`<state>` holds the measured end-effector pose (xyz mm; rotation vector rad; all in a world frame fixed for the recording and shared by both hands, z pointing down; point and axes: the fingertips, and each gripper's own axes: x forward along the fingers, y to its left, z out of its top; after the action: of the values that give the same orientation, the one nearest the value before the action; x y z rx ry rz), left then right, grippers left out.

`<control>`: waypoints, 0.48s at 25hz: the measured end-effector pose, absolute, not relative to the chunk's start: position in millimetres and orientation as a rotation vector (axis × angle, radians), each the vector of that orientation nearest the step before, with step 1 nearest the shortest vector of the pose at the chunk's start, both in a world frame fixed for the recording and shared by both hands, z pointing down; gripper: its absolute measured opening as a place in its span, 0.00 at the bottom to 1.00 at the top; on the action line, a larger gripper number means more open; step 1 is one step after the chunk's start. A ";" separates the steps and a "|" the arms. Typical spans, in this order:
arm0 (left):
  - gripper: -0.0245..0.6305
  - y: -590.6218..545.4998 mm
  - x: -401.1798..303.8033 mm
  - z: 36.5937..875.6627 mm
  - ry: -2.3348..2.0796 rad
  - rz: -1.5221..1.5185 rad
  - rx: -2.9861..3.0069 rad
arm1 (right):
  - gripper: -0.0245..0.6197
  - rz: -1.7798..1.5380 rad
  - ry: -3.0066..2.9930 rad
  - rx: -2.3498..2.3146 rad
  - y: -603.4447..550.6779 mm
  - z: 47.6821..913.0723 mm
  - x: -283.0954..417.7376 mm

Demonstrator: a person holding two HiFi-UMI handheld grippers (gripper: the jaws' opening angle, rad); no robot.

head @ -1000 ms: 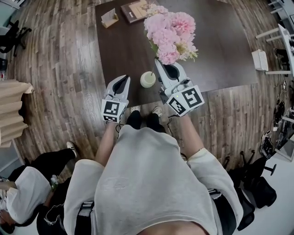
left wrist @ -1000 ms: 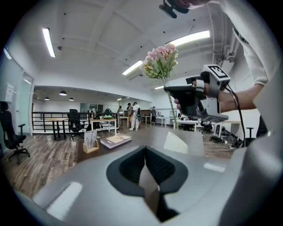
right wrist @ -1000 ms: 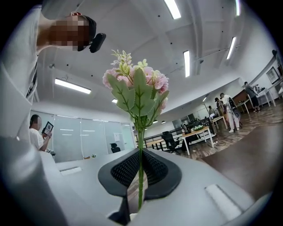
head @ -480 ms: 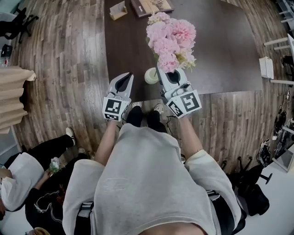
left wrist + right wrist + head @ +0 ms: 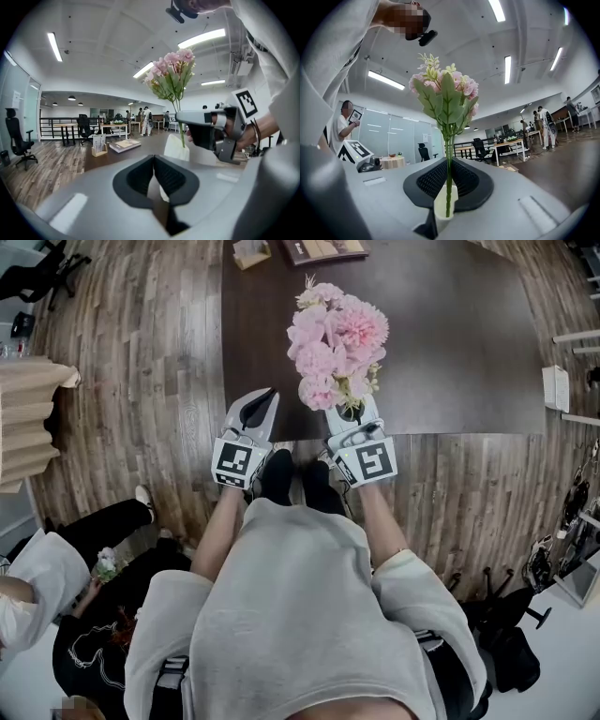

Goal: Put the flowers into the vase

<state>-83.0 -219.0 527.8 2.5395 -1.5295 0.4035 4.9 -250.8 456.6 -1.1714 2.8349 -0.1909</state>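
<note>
A bunch of pink flowers [image 5: 336,343] stands upright at the near edge of the dark table [image 5: 450,334]. My right gripper [image 5: 349,414] holds the green stems level. In the right gripper view the stems [image 5: 449,159] run between the pads and down into the pale vase [image 5: 445,205]. The jaws are opening slightly but still pinch the stems. The left gripper view shows the vase [image 5: 177,148] under the flowers [image 5: 171,75] and the right gripper [image 5: 206,125]. In the head view the blooms hide the vase. My left gripper [image 5: 261,401] hovers beside it to the left, shut and empty.
A book [image 5: 323,249] and a small card stand [image 5: 251,251] lie at the table's far edge. A white box [image 5: 555,387] sits at the right. A person [image 5: 37,587] sits on the floor at lower left. Office chairs and desks fill the room beyond.
The right gripper has come down with the flowers, whose stems now stand in the vase. The blooms now cover the vase in the head view. The left gripper has edged towards the table.
</note>
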 end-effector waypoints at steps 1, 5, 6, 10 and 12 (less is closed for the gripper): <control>0.06 -220.7 -81.1 529.1 -1.529 0.410 2.539 | 0.08 -0.185 2.838 -1.178 -251.3 461.3 6.0; 0.06 -228.0 -77.3 532.8 -1.520 0.435 2.546 | 0.09 -0.180 2.839 -1.201 -252.1 480.5 5.0; 0.06 -228.4 -77.7 532.3 -1.520 0.437 2.547 | 0.09 -0.176 2.839 -1.206 -250.8 483.2 3.2; 0.06 -226.7 -81.2 533.2 -1.525 0.444 2.545 | 0.09 -0.143 2.836 -1.221 -244.4 489.0 -3.5; 0.06 -228.1 -78.7 533.4 -1.518 0.443 2.552 | 0.11 -0.084 2.853 -1.227 -243.6 493.3 -3.9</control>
<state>-78.7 -228.1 533.4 2.5518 -1.5184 0.4429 -3.9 -243.6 493.3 -1.2274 2.8533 -0.0838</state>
